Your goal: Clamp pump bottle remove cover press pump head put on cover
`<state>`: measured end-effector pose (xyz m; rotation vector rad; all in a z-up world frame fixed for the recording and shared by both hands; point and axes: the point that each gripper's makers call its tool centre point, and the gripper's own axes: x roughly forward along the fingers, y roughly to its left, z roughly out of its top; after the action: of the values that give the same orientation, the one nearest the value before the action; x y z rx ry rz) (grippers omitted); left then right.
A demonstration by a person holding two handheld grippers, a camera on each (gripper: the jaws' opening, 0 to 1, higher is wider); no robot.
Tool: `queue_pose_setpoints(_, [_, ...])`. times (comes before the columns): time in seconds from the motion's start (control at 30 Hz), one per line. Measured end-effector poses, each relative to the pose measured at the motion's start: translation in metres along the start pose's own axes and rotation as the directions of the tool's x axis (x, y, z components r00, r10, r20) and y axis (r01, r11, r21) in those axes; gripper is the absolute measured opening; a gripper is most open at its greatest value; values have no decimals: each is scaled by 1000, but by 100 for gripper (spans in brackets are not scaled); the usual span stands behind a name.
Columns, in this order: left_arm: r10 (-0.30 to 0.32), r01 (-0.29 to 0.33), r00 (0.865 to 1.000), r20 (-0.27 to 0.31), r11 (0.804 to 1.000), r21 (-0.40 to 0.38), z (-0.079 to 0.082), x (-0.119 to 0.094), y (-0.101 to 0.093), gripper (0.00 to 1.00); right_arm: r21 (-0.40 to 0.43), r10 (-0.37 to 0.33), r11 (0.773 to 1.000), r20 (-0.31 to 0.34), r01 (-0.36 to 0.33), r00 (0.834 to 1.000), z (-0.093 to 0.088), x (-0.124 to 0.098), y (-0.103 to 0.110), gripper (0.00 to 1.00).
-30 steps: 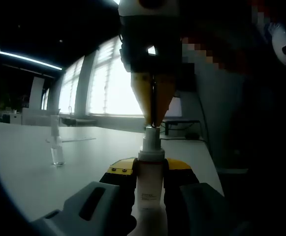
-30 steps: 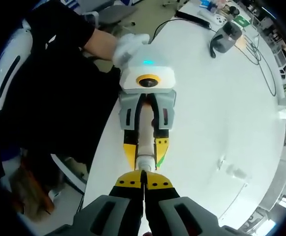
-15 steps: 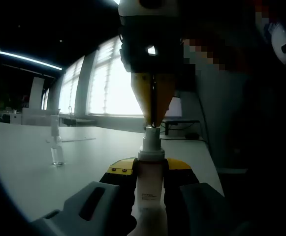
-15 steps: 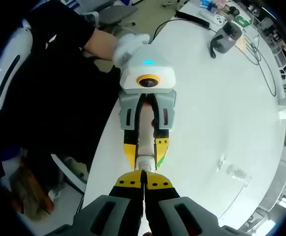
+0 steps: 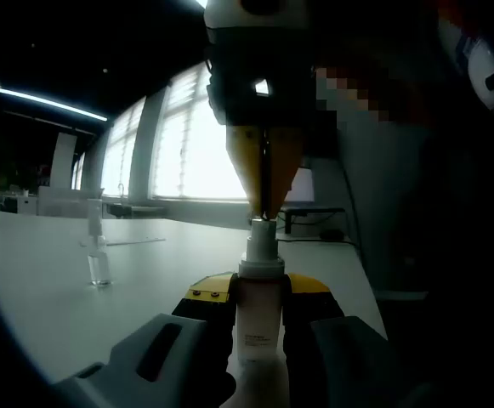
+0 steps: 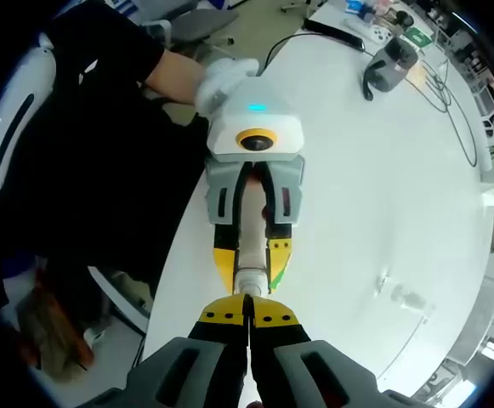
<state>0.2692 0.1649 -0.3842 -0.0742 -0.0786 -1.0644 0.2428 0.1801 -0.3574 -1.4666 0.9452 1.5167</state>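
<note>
The pump bottle is gripped upright by the left gripper; directly above, along its long axis, the right gripper, apparently clenched, meets the pump head.

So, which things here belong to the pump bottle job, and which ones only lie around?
Job:
- pump bottle, clamped in the left gripper
- right gripper, jaws closed, tips on the pump head
- clear cover, standing apart on the table

Lying about:
- grey device
- cables

one pump bottle, one clear cover, two tongs
</note>
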Motion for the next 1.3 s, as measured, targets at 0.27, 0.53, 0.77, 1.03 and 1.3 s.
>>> queue_pose_setpoints(0.27, [1,-1,1000,0,1000,1,0,0,0,12,-3,-3,1000,-2,3,1000,0,0,0,0])
queue_pose_setpoints(0.53, [1,-1,1000,0,1000,2,0,0,0,12,2,0,1000,-4,0,1000,-1,1,0,0])
queue_pose_setpoints(0.77, [1,-1,1000,0,1000,1,0,0,0,12,47,11,999,33,-12,999,-1,4,-1,0])
queue_pose_setpoints(1.03, [2,-2,1000,0,1000,2,0,0,1,12,16,-1,1000,17,0,1000,0,5,0,0])
queue_pose_setpoints(1.3, [2,-2,1000,0,1000,1,0,0,1,12,-4,-15,1000,2,15,1000,0,-1,0,0])
